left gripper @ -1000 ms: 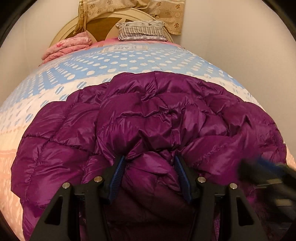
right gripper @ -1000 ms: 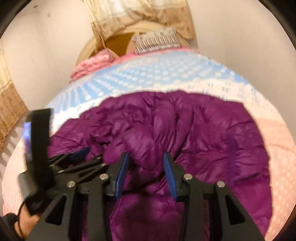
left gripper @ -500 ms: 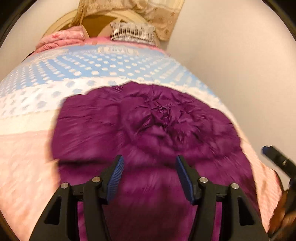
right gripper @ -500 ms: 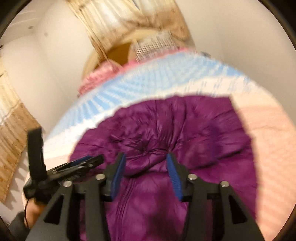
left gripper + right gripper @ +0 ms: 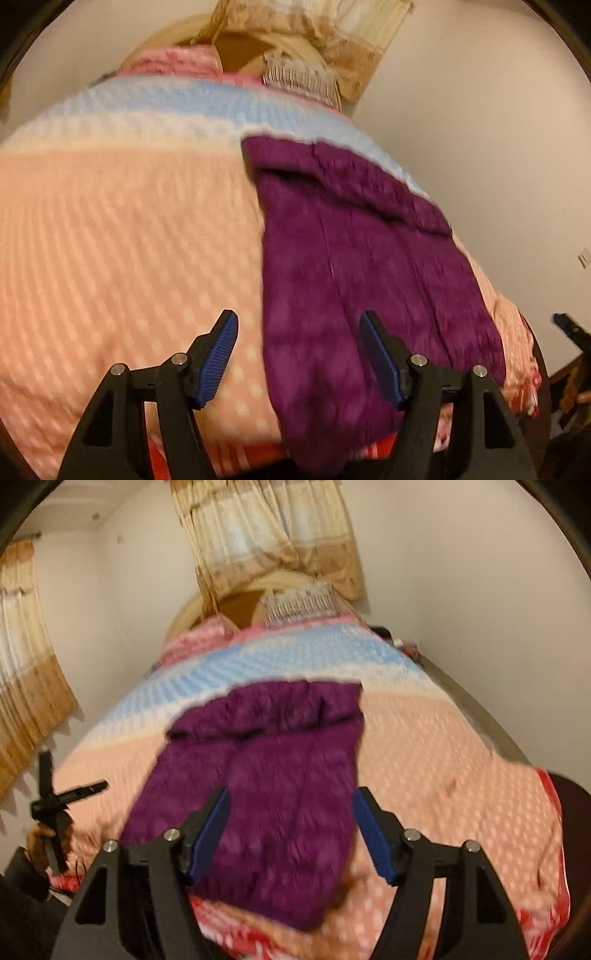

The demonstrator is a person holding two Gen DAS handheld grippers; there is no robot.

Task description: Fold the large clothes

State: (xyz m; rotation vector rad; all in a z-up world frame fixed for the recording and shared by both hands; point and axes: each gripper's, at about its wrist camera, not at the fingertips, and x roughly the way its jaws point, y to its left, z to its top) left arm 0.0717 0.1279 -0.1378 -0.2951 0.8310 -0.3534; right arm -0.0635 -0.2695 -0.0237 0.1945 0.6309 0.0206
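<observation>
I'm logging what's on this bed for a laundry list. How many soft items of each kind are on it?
Purple puffer jacket: 1
Dotted bedspread: 1
Pink blanket: 1
Striped pillow: 1
Total: 4

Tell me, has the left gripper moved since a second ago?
Yes. The left gripper has pulled back and up from the purple jacket; against the bedspread, far more bed shows now.

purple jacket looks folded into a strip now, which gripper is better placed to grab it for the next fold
Probably the right gripper: its open fingers frame the purple jacket squarely. The left gripper, also open, sits off its left edge, mostly over the bedspread.
</observation>
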